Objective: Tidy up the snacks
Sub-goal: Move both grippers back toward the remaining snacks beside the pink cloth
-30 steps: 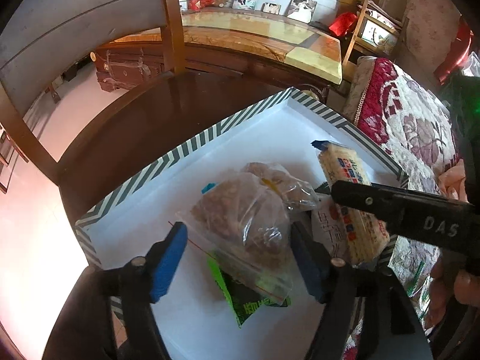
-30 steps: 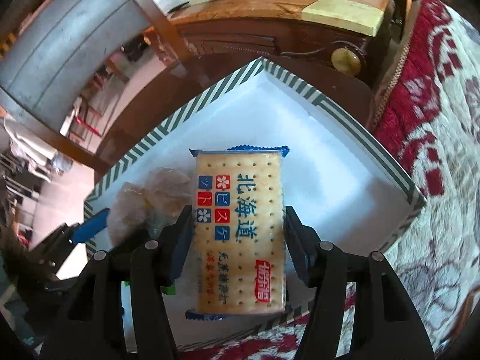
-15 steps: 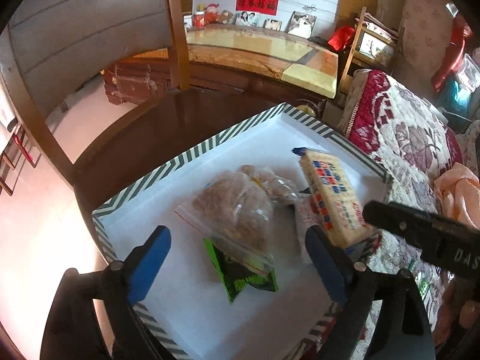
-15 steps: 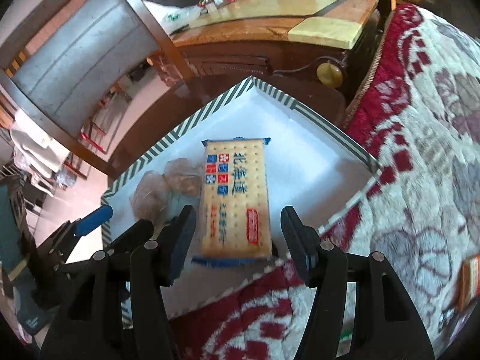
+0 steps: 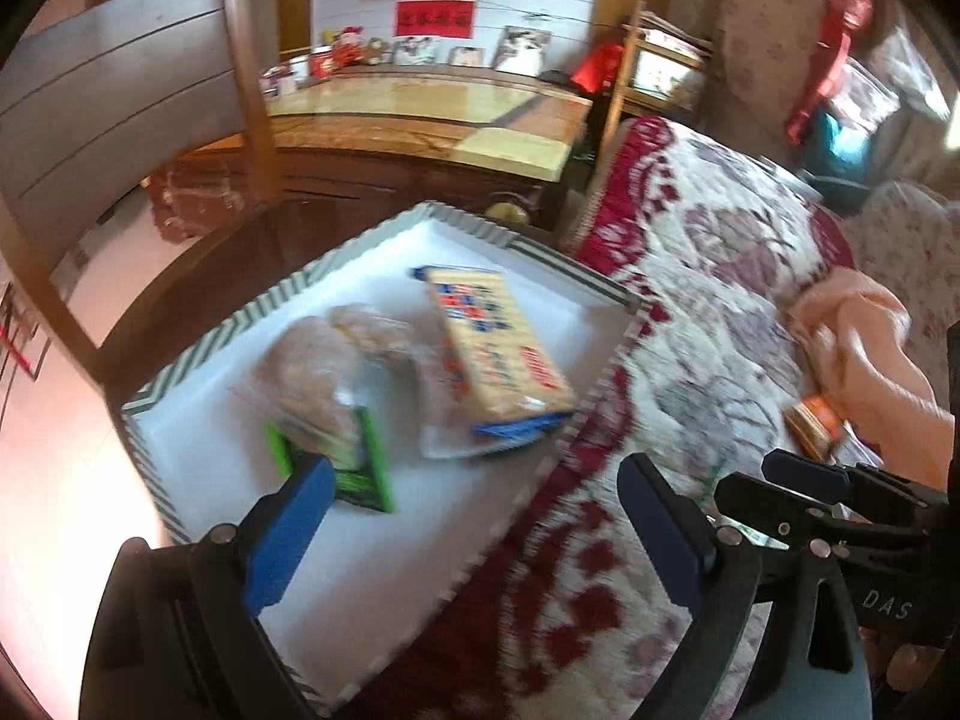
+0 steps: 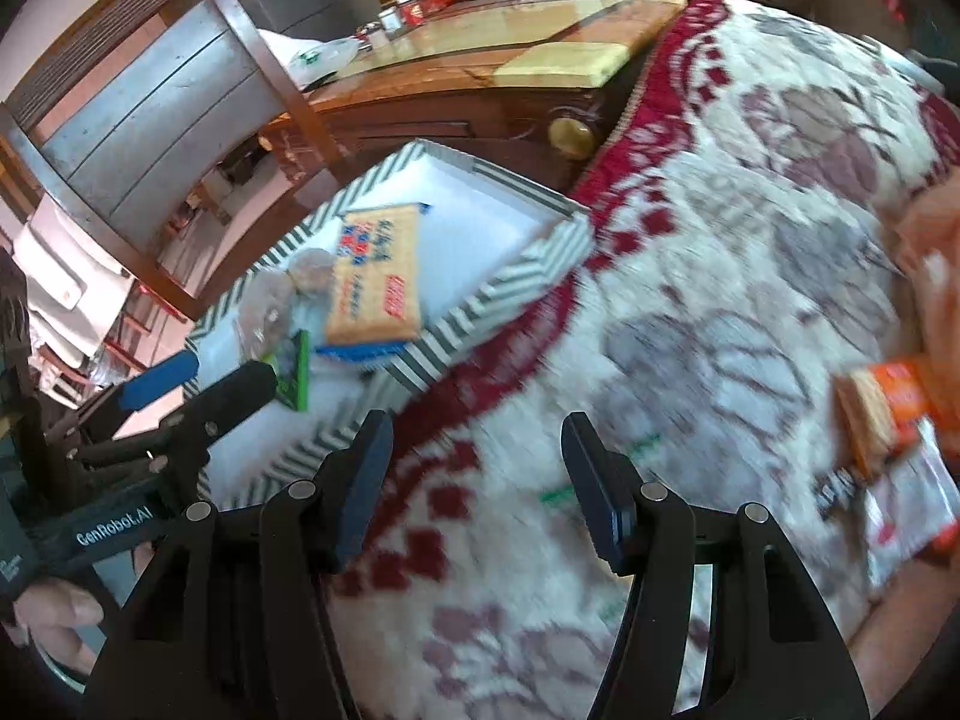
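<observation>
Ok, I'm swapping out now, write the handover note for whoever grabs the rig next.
Left claw: open, holding nothing, over the near edge of the striped box.
Right claw: open, holding nothing, over the floral blanket.
In the box: cracker pack, clear bag of brown snacks, green packet.
Done: those three are in the box.
Left: the orange biscuit pack and the clear wrapped packet beside it lie on the blanket to the right. Probably take those next.

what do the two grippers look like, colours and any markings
Both are black frames with silver bolts. The left gripper has bright blue finger pads and white "GenRobot.AI" lettering. The right gripper has dark navy pads and "DAS" lettering.
</observation>
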